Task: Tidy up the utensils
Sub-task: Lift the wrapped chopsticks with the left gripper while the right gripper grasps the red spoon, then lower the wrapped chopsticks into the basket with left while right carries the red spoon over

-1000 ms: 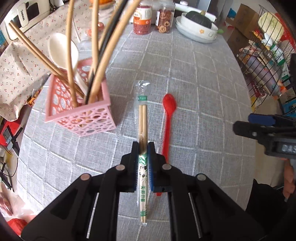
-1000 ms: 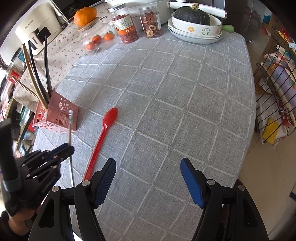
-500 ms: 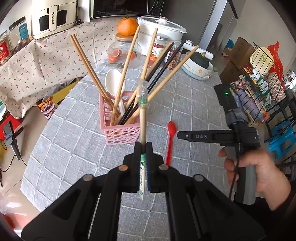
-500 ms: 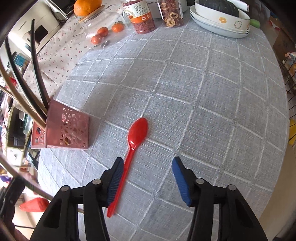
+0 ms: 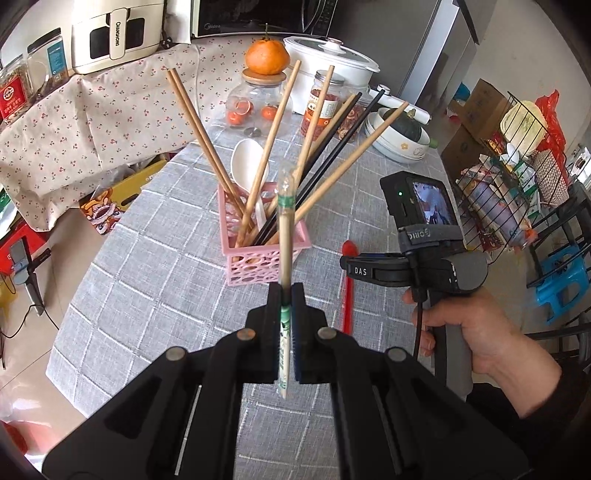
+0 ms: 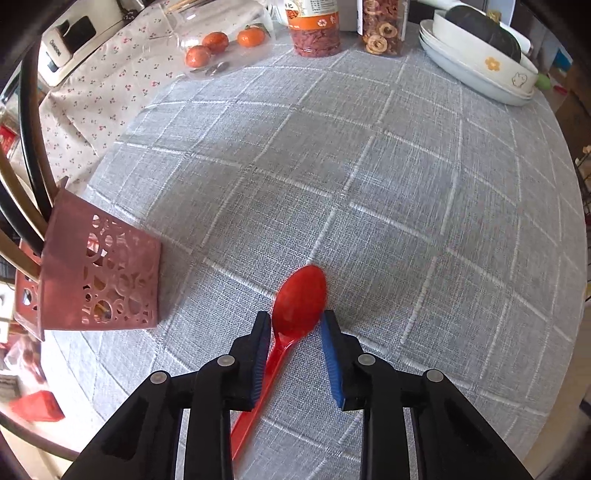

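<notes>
My left gripper (image 5: 285,295) is shut on a wrapped pair of chopsticks (image 5: 285,236), held upright above the table in front of the pink holder (image 5: 264,258). The holder contains several wooden and black chopsticks and a white spoon (image 5: 248,162). A red spoon (image 6: 300,301) lies on the grey checked tablecloth (image 6: 406,192). My right gripper (image 6: 296,325) is open, low over the table, its fingers on either side of the spoon's bowl. The pink holder (image 6: 99,280) stands to its left. The red spoon (image 5: 348,295) shows partly behind the right gripper in the left wrist view.
At the table's far edge stand a jar of oranges (image 6: 218,40), two snack jars (image 6: 314,29) and stacked white dishes with a dark squash (image 6: 480,62). A white cooker (image 5: 328,59) stands behind. A wire rack (image 5: 517,177) stands off the table's right side.
My left gripper lifted the wrapped chopsticks off the table and tilted them upright. My right gripper moved down and forward to the red spoon and narrowed around its bowl.
</notes>
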Demonstrator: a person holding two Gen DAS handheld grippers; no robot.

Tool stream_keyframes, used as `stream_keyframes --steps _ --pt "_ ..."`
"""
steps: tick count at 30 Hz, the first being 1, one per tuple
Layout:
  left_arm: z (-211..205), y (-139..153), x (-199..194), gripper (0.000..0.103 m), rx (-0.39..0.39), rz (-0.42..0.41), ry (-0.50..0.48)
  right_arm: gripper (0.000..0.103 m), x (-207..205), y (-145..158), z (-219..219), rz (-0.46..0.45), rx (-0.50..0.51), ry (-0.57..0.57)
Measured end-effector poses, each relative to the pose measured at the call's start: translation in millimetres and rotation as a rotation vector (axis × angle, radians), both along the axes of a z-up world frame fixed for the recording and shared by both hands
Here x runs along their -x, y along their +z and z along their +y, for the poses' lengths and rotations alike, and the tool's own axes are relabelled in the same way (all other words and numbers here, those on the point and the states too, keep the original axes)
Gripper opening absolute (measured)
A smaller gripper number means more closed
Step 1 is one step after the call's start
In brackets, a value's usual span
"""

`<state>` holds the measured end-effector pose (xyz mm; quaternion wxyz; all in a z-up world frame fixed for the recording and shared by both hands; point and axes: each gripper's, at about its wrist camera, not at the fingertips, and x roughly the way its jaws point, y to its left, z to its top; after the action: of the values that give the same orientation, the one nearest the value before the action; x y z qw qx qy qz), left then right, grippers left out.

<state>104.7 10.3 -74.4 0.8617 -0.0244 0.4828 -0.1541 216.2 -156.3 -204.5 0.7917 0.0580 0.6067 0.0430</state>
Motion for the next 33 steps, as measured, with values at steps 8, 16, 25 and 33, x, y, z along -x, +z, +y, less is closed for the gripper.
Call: stream_keyframes --steps 8,16,25,33 --pt "11 15 3 0.006 0.001 -0.061 0.037 0.022 10 25 -8 -0.11 -0.018 0.023" --pt "27 49 11 0.006 0.017 -0.22 0.104 0.022 47 90 -32 -0.309 -0.082 0.012" --pt "31 74 10 0.006 0.09 -0.466 0.159 0.005 79 150 -51 -0.484 -0.184 -0.005" --pt "23 74 6 0.006 0.161 -0.4 0.157 0.016 63 130 -63 -0.389 -0.175 0.001"
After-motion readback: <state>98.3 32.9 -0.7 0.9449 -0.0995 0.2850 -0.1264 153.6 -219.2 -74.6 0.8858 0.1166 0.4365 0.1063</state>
